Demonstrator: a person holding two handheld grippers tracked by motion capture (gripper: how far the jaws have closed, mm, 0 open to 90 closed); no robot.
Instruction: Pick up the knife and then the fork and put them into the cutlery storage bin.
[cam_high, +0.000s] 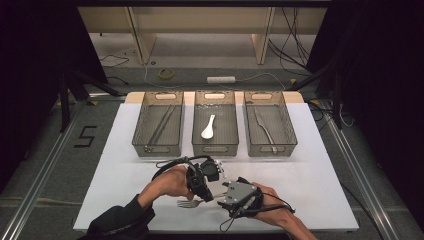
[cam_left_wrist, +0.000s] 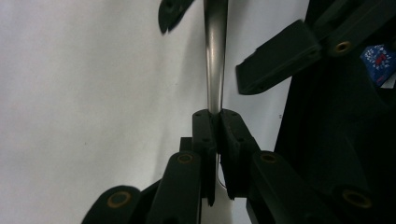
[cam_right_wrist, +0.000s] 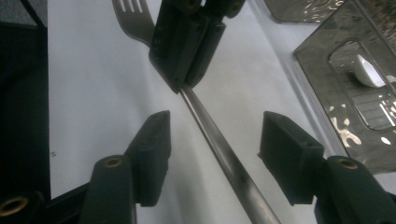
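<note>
At the near edge of the white table (cam_high: 125, 165), just ahead of the person's forearms, a metal fork (cam_high: 189, 203) was held with its tines to the left and its handle running right. The left gripper (cam_high: 206, 192) was clamped tight on it near the neck, and the right gripper (cam_high: 223, 196) faced it from the right, jaws partly parted on either side of the handle without pressing it. The coming grasp turned on that long axis passing between those pads. The right gripper view showed the tines (cam_right_wrist: 132, 18) beyond the clamped left jaws; the left gripper view showed just the bare handle (cam_left_wrist: 215, 51). Far across the table stood three clear bins (cam_high: 214, 125).
</note>
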